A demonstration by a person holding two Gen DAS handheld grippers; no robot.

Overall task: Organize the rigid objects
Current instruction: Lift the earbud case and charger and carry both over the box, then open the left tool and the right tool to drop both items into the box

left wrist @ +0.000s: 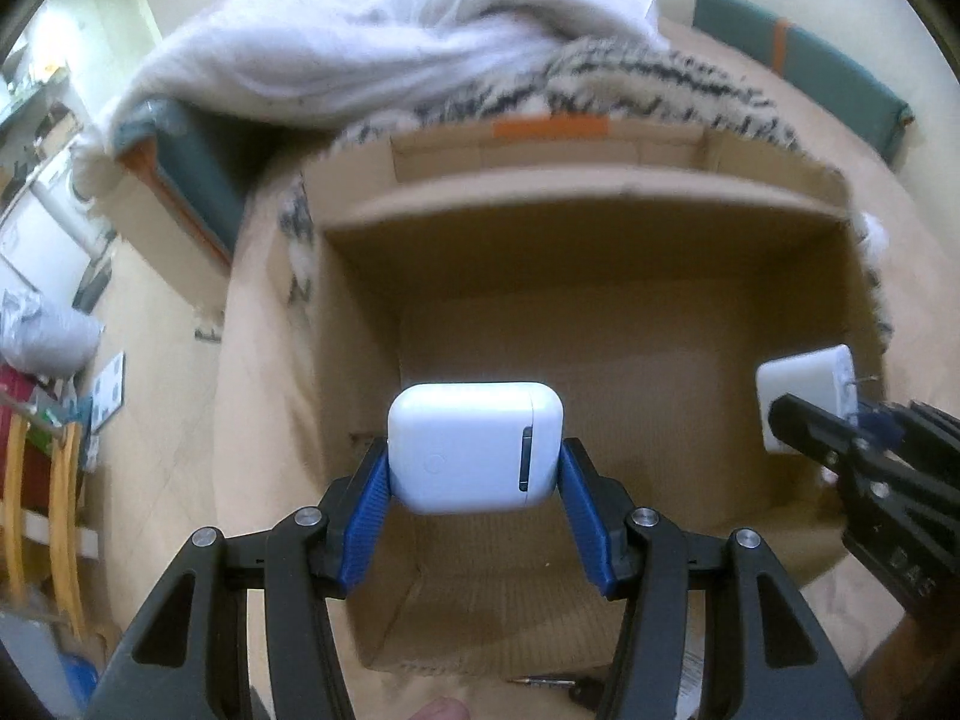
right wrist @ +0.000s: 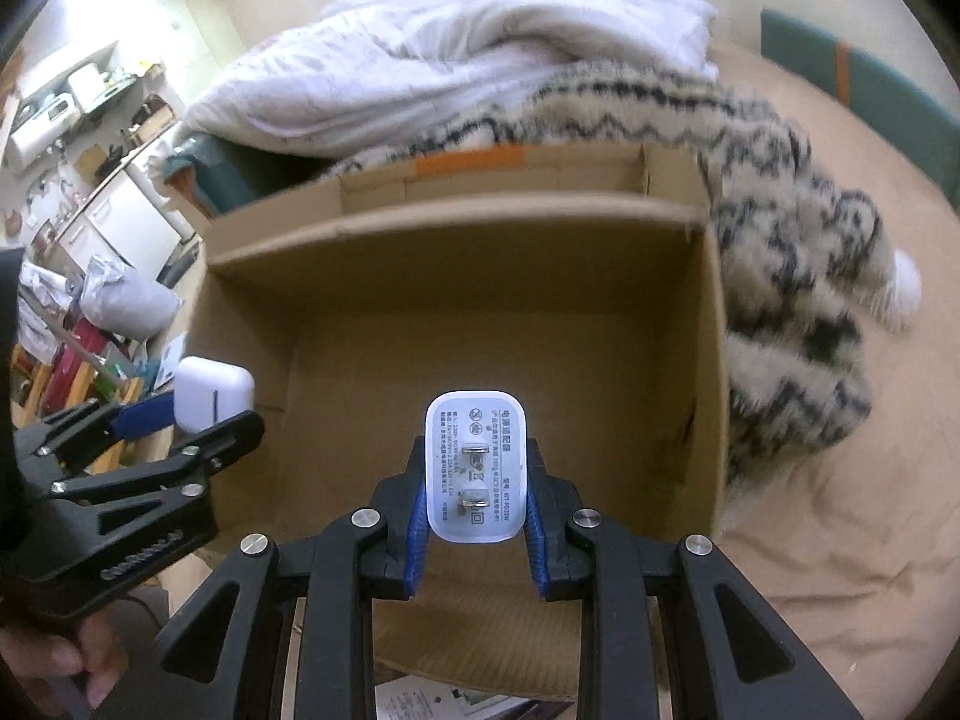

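My left gripper (left wrist: 474, 462) is shut on a white earbud case (left wrist: 474, 447), its blue pads pressing both sides, above an open cardboard box (left wrist: 600, 252). In the right wrist view my right gripper (right wrist: 474, 480) is shut on a white charger plug (right wrist: 474, 471) with its two metal prongs facing the camera, also over the box (right wrist: 456, 276). The charger plug (left wrist: 804, 390) and right gripper (left wrist: 840, 426) show at the right edge of the left wrist view; the earbud case (right wrist: 210, 393) and left gripper (right wrist: 198, 420) show at the left of the right wrist view. The box floor looks bare.
The box rests on a beige bed sheet (right wrist: 840, 480). A patterned fluffy blanket (right wrist: 798, 276) lies along the box's right side and a white duvet (right wrist: 480, 60) is piled behind it. Papers (right wrist: 444, 696) lie at the box's near edge. A cluttered room floor lies to the left.
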